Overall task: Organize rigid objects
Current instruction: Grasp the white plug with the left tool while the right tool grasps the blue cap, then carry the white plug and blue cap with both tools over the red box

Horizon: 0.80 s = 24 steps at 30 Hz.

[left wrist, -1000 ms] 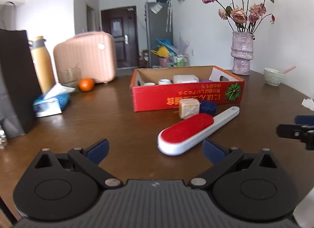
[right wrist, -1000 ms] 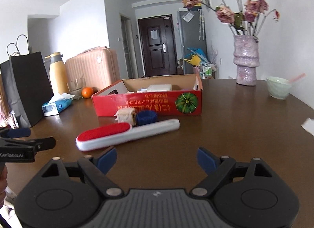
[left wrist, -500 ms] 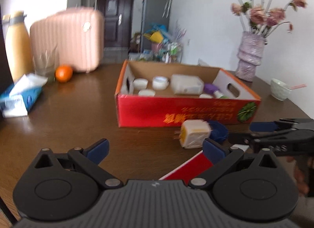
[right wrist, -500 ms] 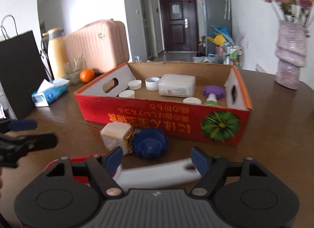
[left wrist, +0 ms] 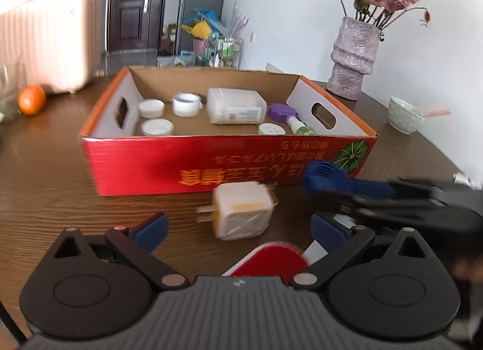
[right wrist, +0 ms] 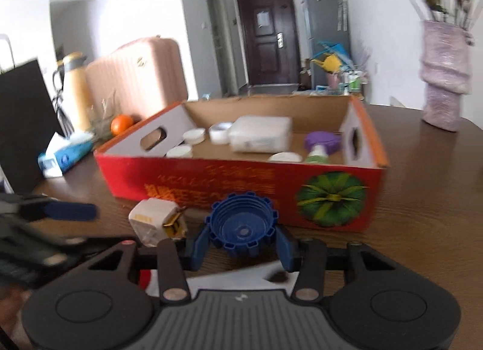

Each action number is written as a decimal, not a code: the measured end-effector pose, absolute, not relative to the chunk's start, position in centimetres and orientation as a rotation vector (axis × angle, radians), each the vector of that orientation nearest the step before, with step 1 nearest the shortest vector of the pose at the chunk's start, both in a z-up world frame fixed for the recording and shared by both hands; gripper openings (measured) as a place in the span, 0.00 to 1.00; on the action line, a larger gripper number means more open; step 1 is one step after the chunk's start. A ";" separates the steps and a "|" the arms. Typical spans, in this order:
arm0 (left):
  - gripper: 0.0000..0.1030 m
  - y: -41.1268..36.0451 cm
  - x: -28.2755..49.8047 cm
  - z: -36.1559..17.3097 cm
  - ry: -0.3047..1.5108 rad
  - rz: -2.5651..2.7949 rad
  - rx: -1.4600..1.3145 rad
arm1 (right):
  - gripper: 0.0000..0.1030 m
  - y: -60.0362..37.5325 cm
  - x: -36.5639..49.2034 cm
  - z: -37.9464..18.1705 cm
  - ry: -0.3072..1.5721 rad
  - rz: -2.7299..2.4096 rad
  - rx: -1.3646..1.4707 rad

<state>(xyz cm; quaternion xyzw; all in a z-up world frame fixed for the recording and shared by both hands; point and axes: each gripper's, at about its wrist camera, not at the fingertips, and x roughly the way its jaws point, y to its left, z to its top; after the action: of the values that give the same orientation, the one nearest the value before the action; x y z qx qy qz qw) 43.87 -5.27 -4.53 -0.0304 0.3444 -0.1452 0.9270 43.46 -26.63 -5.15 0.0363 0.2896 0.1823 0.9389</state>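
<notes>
**Blue cap caught at the box's foot**

The right gripper (right wrist: 243,246), jaws just drawn in, clasps the blue cap (right wrist: 241,227) on the worktop (right wrist: 422,199) against the red box (right wrist: 241,181), apparently bound for the lids inside. The left gripper (left wrist: 238,224) gapes toward the white plug (left wrist: 241,214). Only the right view shows pads meeting the cap.

Glossy dark wood table (left wrist: 45,175), corrugated cardboard box (left wrist: 211,166), ridged blue plastic cap (right wrist: 243,224).
</notes>
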 end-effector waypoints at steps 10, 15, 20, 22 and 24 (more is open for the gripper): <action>0.68 -6.4 46.5 -6.0 0.781 -0.164 -0.163 | 0.44 -31.2 38.6 -4.0 0.522 0.409 0.160; 0.67 -6.4 45.0 -5.3 0.736 -0.150 -0.153 | 0.44 -31.7 37.4 -4.1 0.522 0.411 0.189; 0.67 -6.1 40.1 -2.4 0.606 -0.136 -0.097 | 0.44 -31.4 35.6 -3.6 0.519 0.420 0.179; 0.67 -5.9 37.7 -1.5 0.556 -0.126 -0.067 | 0.44 -31.0 34.5 -3.1 0.503 0.419 0.162; 0.67 -5.7 35.3 -0.6 0.515 -0.101 -0.031 | 0.44 -30.8 33.2 -2.5 0.476 0.415 0.148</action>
<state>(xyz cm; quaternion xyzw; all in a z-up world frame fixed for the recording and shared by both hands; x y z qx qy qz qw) 35.33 -5.72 -0.56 -0.0154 0.2547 -0.0500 0.9656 33.20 -30.77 -2.46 0.0726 0.2341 0.2040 0.9478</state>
